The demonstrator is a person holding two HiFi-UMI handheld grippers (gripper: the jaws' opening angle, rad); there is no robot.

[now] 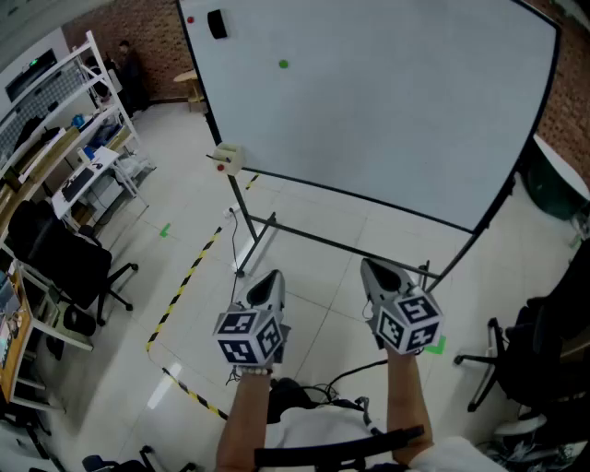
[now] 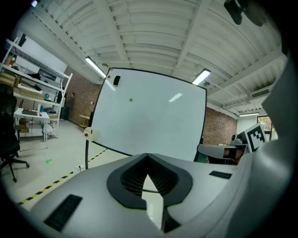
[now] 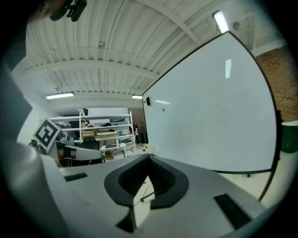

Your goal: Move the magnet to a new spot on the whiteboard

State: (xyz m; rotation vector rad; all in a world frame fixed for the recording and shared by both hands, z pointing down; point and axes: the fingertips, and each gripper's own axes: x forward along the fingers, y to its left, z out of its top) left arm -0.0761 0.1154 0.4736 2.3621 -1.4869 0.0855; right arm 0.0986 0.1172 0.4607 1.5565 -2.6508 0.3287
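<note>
Facing whiteboard (image 1: pixel 387 101) over tiled floor (image 1: pixel 184 184), green magnet (image 1: pixel 283 64) upper left, left gripper (image 1: pixel 270 277), right gripper (image 1: pixel 371 267) both closed, empty

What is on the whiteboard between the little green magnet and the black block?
Nothing. The stretch of whiteboard between the green magnet and the black block is bare white, as the head view shows.

The head camera looks from high up, steeply down, over the left claw (image 1: pixel 267 278) and the right claw (image 1: pixel 376 269) to the floor (image 1: pixel 184 230). Each claw's camera sits low on its own claw and looks forward along it. All three views share the whiteboard (image 1: pixel 369 101) ahead, well apart from the claws, and its green magnet (image 1: pixel 283 64).
</note>
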